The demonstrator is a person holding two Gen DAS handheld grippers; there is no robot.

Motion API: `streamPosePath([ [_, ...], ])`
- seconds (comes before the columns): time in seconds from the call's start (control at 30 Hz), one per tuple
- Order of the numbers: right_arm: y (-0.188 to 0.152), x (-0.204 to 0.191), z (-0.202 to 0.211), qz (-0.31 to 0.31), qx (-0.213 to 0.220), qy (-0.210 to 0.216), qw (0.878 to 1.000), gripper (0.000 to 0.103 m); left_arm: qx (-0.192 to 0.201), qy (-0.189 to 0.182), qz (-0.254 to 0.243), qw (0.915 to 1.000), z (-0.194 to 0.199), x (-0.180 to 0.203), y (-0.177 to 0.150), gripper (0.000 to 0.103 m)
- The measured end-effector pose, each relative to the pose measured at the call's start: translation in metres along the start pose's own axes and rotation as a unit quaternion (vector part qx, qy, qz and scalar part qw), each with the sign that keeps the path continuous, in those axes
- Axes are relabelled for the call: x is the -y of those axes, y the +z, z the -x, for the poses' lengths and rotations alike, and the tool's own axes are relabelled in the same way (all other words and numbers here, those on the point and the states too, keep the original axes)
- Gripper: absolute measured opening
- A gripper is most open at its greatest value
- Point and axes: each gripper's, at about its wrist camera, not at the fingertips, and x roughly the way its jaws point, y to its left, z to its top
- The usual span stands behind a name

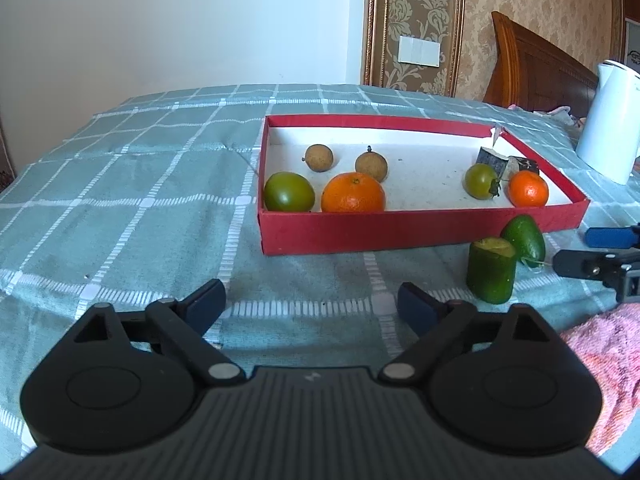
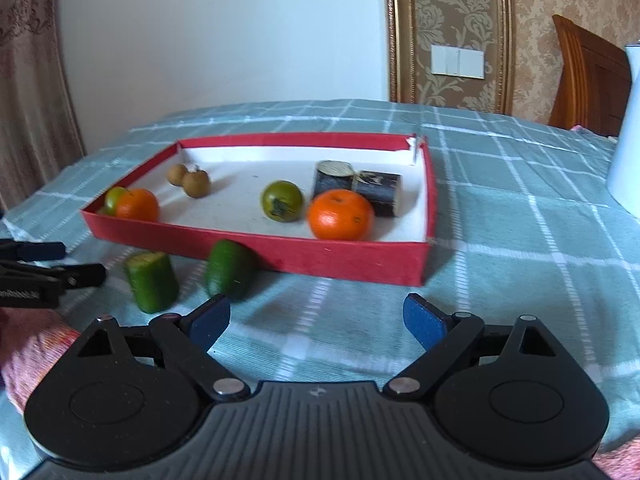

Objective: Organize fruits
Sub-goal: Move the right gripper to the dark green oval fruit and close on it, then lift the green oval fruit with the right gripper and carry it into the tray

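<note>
A shallow red box [image 1: 420, 230] [image 2: 320, 258] on a checked green cloth holds two oranges [image 1: 353, 193] [image 2: 340, 215], two green tomatoes [image 1: 289, 192] [image 2: 282, 201], two brown longans [image 1: 319, 157] [image 2: 196, 183] and two dark cane pieces [image 1: 492, 160] [image 2: 376, 192]. In front of the box lie two green cucumber pieces, one upright [image 1: 492, 270] [image 2: 152, 280], one on its side [image 1: 524, 240] [image 2: 230, 268]. My left gripper [image 1: 312, 306] is open and empty over bare cloth. My right gripper [image 2: 316, 320] is open and empty, the lying cucumber piece just beyond its left finger.
A white kettle [image 1: 610, 120] stands right of the box. A wooden headboard [image 1: 536, 68] and papered wall lie behind. A pink towel [image 1: 612, 364] lies at the near edge between the grippers. The right gripper's fingers [image 1: 592, 258] show beside the cucumber pieces.
</note>
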Motion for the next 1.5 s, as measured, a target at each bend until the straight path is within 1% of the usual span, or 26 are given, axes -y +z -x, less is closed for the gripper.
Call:
streamPosePath([
  [0.03, 0.001, -0.003, 0.0, 0.004, 0.001, 0.003, 1.0, 0.088, -0.001, -0.001, 0.0, 1.0, 0.0, 0.0, 0.0, 0.095],
  [0.07, 0.001, -0.006, 0.0, 0.007, 0.005, 0.003, 1.0, 0.079, -0.001, -0.002, -0.002, 1.0, 0.0, 0.0, 0.0, 0.095],
  [0.13, 0.002, -0.009, -0.001, 0.012, 0.005, 0.004, 1.0, 0.071, -0.002, -0.002, -0.004, 1.0, -0.001, 0.001, 0.0, 0.096],
  [0.27, 0.005, -0.016, -0.005, 0.014, -0.007, 0.024, 1.0, 0.071, -0.002, -0.005, -0.001, 1.0, -0.001, -0.001, 0.0, 0.098],
  [0.47, 0.011, -0.028, -0.005, 0.019, 0.003, 0.037, 0.999, 0.071, -0.003, -0.009, -0.001, 1.0, -0.001, -0.001, 0.0, 0.099],
  [0.5, 0.012, -0.03, -0.006, 0.021, 0.003, 0.033, 0.999, 0.07, -0.003, -0.009, -0.001, 1.0, -0.001, -0.001, 0.001, 0.099],
  [0.57, 0.014, -0.033, -0.01, 0.024, -0.002, 0.028, 0.999, 0.058, -0.003, -0.009, -0.001, 1.0, -0.001, -0.001, 0.001, 0.1],
  [0.63, 0.015, -0.032, -0.016, 0.013, -0.014, 0.036, 0.999, 0.052, -0.004, -0.011, 0.0, 0.9999, -0.001, -0.001, 0.001, 0.103],
  [0.7, 0.015, -0.032, -0.02, 0.009, -0.02, 0.041, 0.999, 0.051, -0.004, -0.011, 0.002, 0.9999, 0.0, -0.001, 0.0, 0.103],
  [0.8, 0.016, -0.035, -0.023, 0.013, -0.019, 0.037, 0.999, 0.051, -0.004, -0.011, 0.002, 0.9999, 0.0, -0.001, 0.0, 0.103],
  [0.83, 0.016, -0.037, -0.025, 0.014, -0.018, 0.035, 0.999, 0.05, -0.004, -0.011, 0.002, 0.9999, 0.0, -0.001, 0.0, 0.103],
  [0.87, 0.016, -0.038, -0.026, 0.015, -0.016, 0.032, 0.999, 0.045, -0.004, -0.01, 0.002, 0.9999, 0.0, -0.001, 0.0, 0.103],
  [1.0, 0.015, -0.04, -0.025, 0.02, -0.008, 0.024, 0.999, 0.043, -0.005, -0.01, 0.002, 0.9999, 0.0, -0.001, 0.0, 0.103],
  [1.03, 0.014, -0.039, -0.025, 0.017, -0.009, 0.04, 0.999, 0.031, -0.005, -0.01, 0.001, 0.9999, 0.0, -0.001, 0.0, 0.103],
  [1.07, 0.014, -0.038, -0.025, 0.011, -0.012, 0.048, 0.999, 0.031, -0.005, -0.01, 0.001, 0.9999, 0.0, -0.002, 0.0, 0.103],
  [1.2, 0.012, -0.04, -0.022, 0.016, -0.006, 0.044, 0.999, 0.031, -0.005, -0.011, 0.002, 0.9999, 0.0, -0.002, 0.0, 0.103],
  [1.4, 0.011, -0.035, -0.019, 0.001, -0.004, 0.048, 0.999, 0.03, -0.004, -0.013, 0.005, 0.9999, 0.0, -0.003, 0.001, 0.103],
  [1.5, 0.011, -0.033, -0.012, -0.006, 0.005, 0.054, 0.999, 0.03, -0.004, -0.013, 0.005, 0.9999, -0.001, -0.003, 0.001, 0.103],
])
